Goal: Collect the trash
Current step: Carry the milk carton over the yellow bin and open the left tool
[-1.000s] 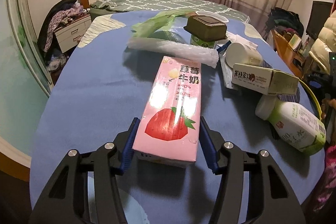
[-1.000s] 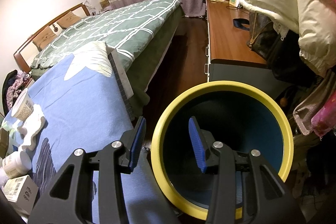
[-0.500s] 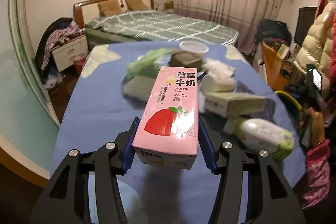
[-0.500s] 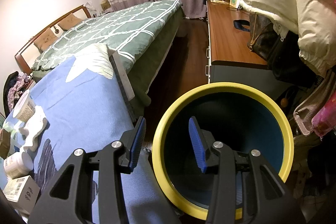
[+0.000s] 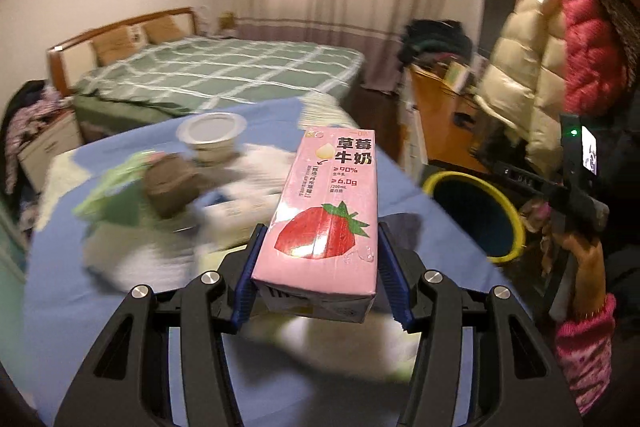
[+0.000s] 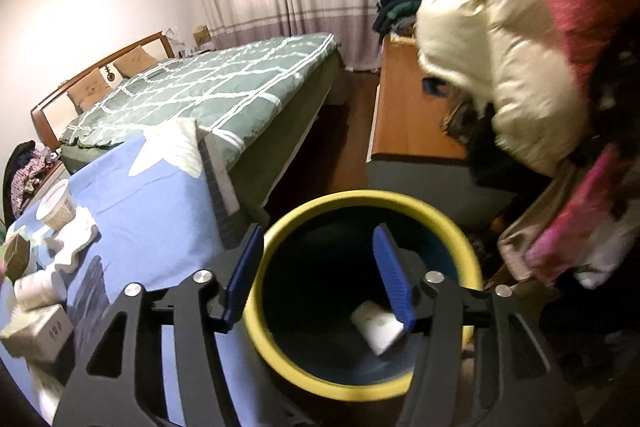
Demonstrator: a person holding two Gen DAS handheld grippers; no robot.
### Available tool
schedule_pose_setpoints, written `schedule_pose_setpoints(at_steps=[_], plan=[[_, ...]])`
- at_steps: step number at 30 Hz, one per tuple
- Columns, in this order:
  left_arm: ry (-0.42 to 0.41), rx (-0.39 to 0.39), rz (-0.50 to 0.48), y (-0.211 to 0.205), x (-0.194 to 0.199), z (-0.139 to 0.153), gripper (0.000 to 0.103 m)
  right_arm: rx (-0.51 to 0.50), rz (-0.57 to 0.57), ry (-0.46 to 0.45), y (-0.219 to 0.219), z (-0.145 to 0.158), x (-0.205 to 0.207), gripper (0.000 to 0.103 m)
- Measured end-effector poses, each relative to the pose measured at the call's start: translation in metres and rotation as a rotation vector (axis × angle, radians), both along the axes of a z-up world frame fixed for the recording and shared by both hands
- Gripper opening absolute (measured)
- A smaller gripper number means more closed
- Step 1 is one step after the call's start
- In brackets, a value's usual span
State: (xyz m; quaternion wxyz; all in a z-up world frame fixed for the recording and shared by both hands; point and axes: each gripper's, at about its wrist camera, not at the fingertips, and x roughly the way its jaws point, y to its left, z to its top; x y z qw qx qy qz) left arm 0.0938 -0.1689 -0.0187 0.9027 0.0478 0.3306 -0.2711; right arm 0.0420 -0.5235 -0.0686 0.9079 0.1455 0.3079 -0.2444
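My left gripper [image 5: 318, 277] is shut on a pink strawberry milk carton [image 5: 326, 215] and holds it in the air above the blue-covered table [image 5: 120, 307]. The yellow-rimmed dark bin [image 5: 476, 215] stands off the table's right edge, right of the carton. In the right wrist view my right gripper [image 6: 318, 275] is open and straddles the near left rim of the bin [image 6: 276, 347], one finger outside, one inside. A white piece of trash [image 6: 376, 325] lies on the bin's bottom.
Blurred trash lies on the table: a white tub [image 5: 212, 135], a brown lidded pot [image 5: 170, 185], a green bag [image 5: 116, 187], a white bottle [image 6: 38, 289] and a small box [image 6: 38, 333]. A bed [image 5: 208, 75], a wooden desk [image 6: 408, 123] and hanging jackets [image 6: 500, 39] surround it.
My left gripper has lifted the carton off the table and swung it right toward the bin. My right gripper has risen and tilted, so the bin's bottom now shows.
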Motion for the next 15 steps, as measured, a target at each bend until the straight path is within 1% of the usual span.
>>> schedule_pose_setpoints(at_steps=[4, 5, 9, 12, 15], plan=[[0.021, 0.003, -0.069, -0.054, 0.009, -0.004, 0.053, -0.028, -0.017, -0.013, -0.012, 0.008, -0.025, 0.056], [0.03, 0.004, -0.09, -0.072, 0.011, -0.005, 0.053, -0.033, -0.025, -0.02, -0.016, 0.01, -0.032, 0.056], [0.058, 0.006, -0.136, -0.132, 0.016, -0.016, 0.053, -0.041, -0.052, -0.044, -0.03, 0.018, -0.06, 0.056], [0.083, 0.014, -0.164, -0.176, 0.018, -0.024, 0.053, -0.051, -0.064, -0.045, -0.035, 0.018, -0.074, 0.058], [0.093, 0.033, -0.183, -0.215, 0.018, -0.033, 0.053, -0.037, -0.073, -0.043, -0.04, 0.013, -0.083, 0.059]])
